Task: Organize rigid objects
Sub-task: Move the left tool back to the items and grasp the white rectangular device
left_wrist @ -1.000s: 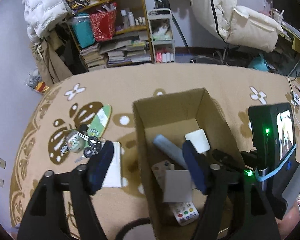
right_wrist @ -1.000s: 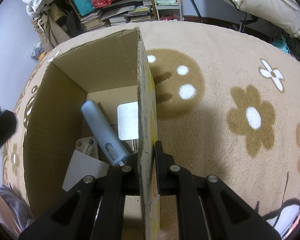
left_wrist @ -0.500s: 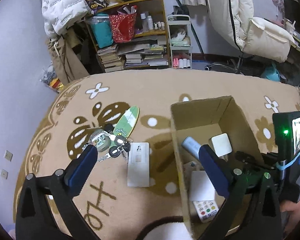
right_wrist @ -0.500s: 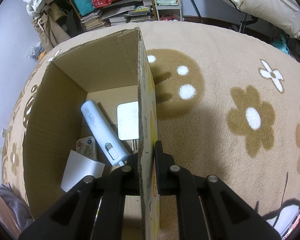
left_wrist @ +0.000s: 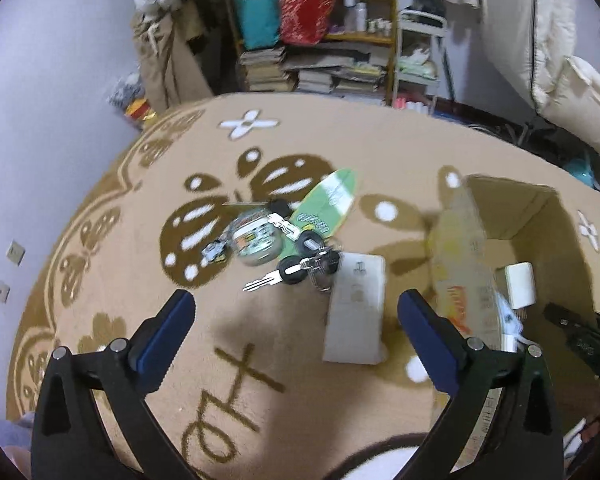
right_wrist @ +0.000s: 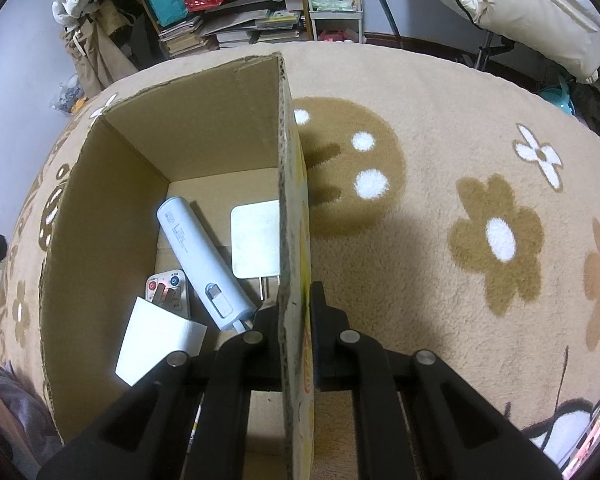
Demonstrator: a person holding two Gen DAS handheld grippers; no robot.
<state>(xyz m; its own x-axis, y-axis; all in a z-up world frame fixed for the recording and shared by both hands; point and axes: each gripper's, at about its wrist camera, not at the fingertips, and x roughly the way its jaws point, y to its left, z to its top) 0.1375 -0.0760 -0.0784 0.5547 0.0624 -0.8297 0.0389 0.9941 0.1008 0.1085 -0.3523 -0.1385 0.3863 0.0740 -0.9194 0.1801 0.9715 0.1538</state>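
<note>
From the left wrist view, the left gripper (left_wrist: 292, 312) hung over the beige patterned rug (left_wrist: 340, 136) with its blue-padded fingers (left_wrist: 162, 330) spread wide and nothing between them. Ahead of them on the rug lay a white rectangular card holder (left_wrist: 356, 308), and just beyond it a bunch of keys (left_wrist: 300, 266) touching its far corner. Next to the keys sat a round tin (left_wrist: 256, 240) and a green surfboard-shaped item (left_wrist: 328, 208), partly overlapping. To the right stood the open cardboard box (left_wrist: 464, 264), with a white charger block (left_wrist: 520, 286) visible inside.

From the right wrist view, the right gripper (right_wrist: 294, 312) was clamped on the box's right wall (right_wrist: 292, 208), one finger inside and one outside. On the box floor lay a pale blue cylinder (right_wrist: 200, 260) set diagonally, the white charger block (right_wrist: 256, 242) beside it against the wall, a small remote with coloured buttons (right_wrist: 168, 292) partly under the cylinder, and a white card (right_wrist: 156, 338) tilted over the remote's near end. The rug (right_wrist: 460, 160) stretched away to the right of the box.
</note>
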